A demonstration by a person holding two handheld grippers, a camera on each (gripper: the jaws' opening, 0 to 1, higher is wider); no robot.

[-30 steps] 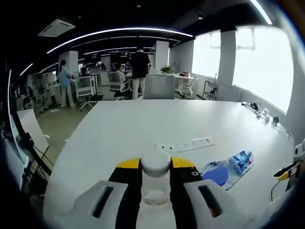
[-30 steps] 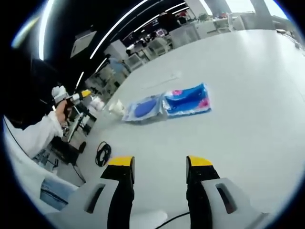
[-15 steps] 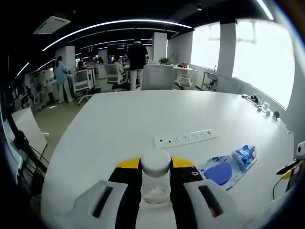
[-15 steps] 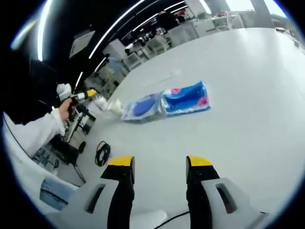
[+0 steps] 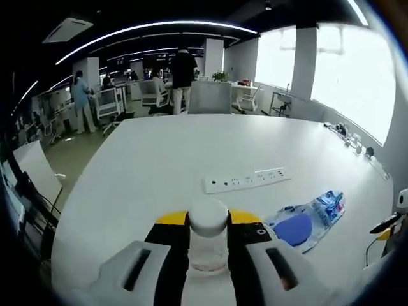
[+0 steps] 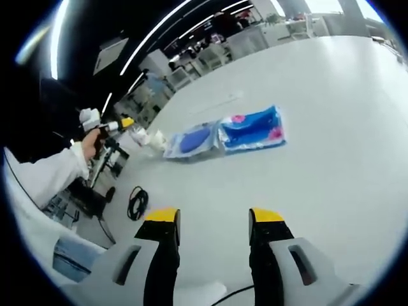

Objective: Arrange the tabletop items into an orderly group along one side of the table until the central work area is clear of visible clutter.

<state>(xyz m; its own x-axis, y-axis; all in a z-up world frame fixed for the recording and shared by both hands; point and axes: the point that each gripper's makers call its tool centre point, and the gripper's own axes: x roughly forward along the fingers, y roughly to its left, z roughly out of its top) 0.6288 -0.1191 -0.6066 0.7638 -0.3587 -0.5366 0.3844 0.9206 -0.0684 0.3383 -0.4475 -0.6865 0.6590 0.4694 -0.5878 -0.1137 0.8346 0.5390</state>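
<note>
We hold a small clear bottle (image 5: 208,245) with a white cap pinched between the jaws of our left gripper (image 5: 208,223), at the near edge of the white table (image 5: 172,159). Farther out lies a white power strip (image 5: 247,180), and to its right a blue plastic packet (image 5: 306,220). Our right gripper (image 6: 213,220) hovers with its jaws spread and nothing between them, the packet lying far ahead and a coiled black cable (image 6: 135,203) to the left.

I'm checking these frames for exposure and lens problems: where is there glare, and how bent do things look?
Left gripper view: the windows are blown out white, the ceiling light strips bow into arcs, and the power strip stays legible. Right gripper view: the table curves strongly, and the blue packets stay sharp.
</note>
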